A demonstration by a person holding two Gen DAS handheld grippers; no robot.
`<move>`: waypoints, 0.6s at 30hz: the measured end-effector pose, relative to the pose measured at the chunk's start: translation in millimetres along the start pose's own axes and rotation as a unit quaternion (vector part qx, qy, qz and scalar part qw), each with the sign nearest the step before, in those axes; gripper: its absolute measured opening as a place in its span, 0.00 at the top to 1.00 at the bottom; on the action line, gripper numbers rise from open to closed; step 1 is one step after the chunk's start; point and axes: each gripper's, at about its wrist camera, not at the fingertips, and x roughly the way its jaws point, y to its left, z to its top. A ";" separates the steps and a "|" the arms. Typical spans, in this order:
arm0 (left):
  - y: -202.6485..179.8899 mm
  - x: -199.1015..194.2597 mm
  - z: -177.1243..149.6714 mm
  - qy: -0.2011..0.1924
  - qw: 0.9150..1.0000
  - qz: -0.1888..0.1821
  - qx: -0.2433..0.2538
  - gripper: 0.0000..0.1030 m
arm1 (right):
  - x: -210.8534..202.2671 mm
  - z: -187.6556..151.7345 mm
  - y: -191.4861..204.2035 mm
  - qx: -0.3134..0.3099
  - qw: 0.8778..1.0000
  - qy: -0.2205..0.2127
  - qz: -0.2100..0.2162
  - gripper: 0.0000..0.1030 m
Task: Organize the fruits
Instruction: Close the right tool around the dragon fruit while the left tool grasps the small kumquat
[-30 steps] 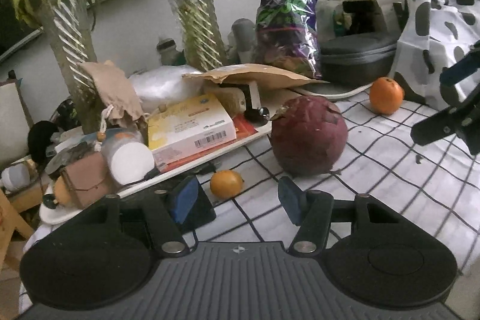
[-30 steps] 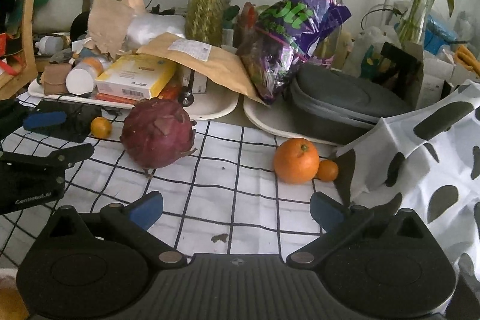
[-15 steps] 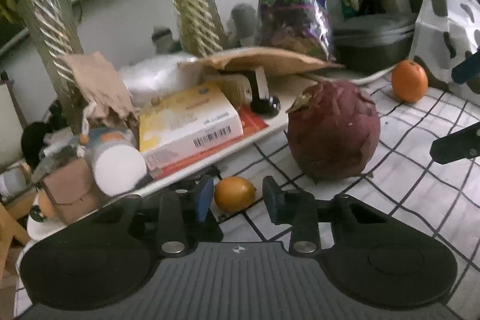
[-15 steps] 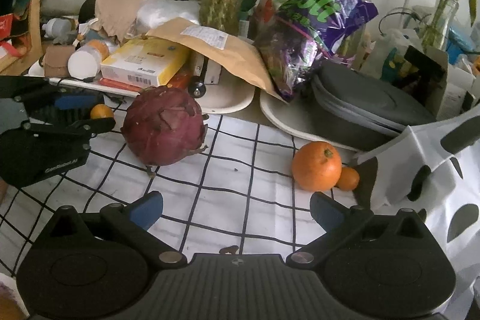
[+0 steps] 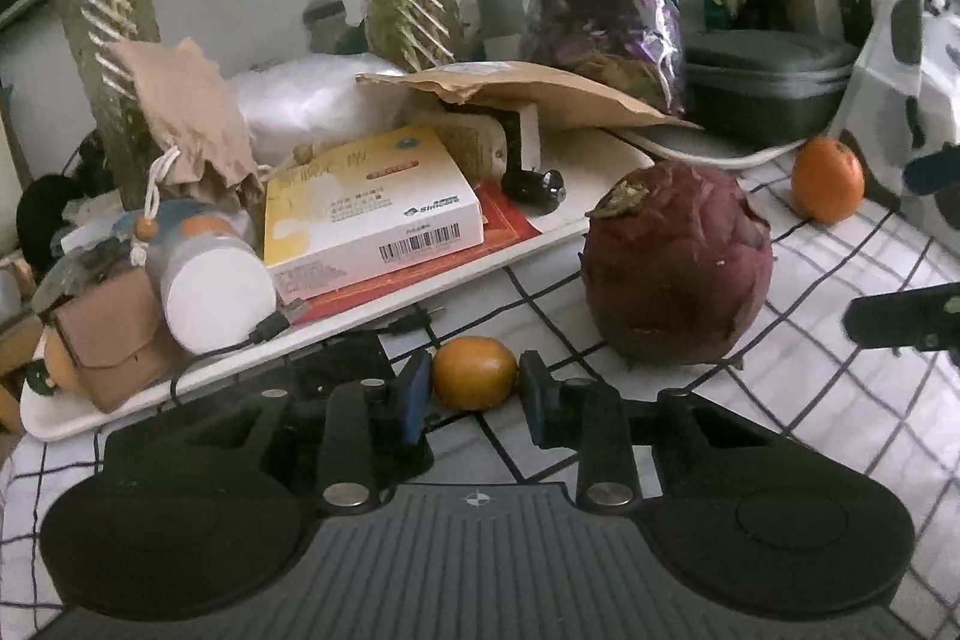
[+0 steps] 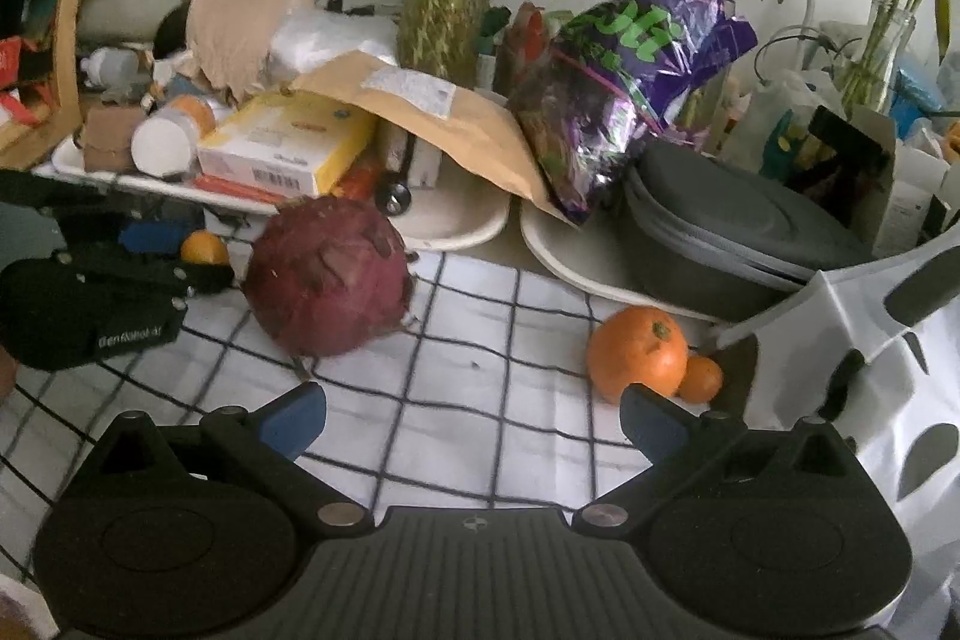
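Kumquat (image 5: 474, 372) sits on the checked counter (image 5: 840, 400) just in front of the cluttered white tray (image 5: 180, 388), left of the dragon fruit (image 5: 678, 268); left gripper (image 5: 474, 388) fingers have just been closing and now pinch it at both ends. Small, light, smooth skin, firm but bruisable, so it likely needs only gentle squeeze. Long axis lies level, running finger to finger. Right gripper (image 6: 474, 418) fingers wide, empty, near the orange (image 6: 636, 349)
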 end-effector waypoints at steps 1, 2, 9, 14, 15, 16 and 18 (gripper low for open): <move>2.4 -2.4 1.2 -0.002 1.000 -0.002 -0.007 0.71 | 0.3 1.3 -0.1 0.002 1.000 -0.004 0.006 0.00; 5.2 -5.4 2.5 -0.005 1.000 -0.005 -0.015 0.71 | 0.7 2.5 0.4 0.003 1.000 -0.008 0.012 0.00; 18.4 -26.3 9.0 -0.027 0.998 -0.017 -0.055 0.71 | 8.7 10.2 11.9 -0.003 0.998 -0.037 0.057 0.00; 21.3 -34.4 9.7 -0.033 0.998 -0.018 -0.057 0.71 | 24.3 16.2 22.1 0.001 0.996 -0.045 0.077 0.00; 21.3 -35.7 9.8 -0.035 0.998 -0.018 -0.057 0.71 | 28.1 17.2 23.4 0.003 0.996 -0.045 0.081 0.00; 22.0 -36.7 9.9 -0.035 0.998 -0.019 -0.058 0.71 | 32.1 18.5 24.6 0.007 0.996 -0.044 0.083 0.00; 22.7 -37.0 10.1 -0.036 0.997 -0.023 -0.061 0.71 | 39.9 20.5 27.1 0.011 0.996 -0.041 0.080 0.00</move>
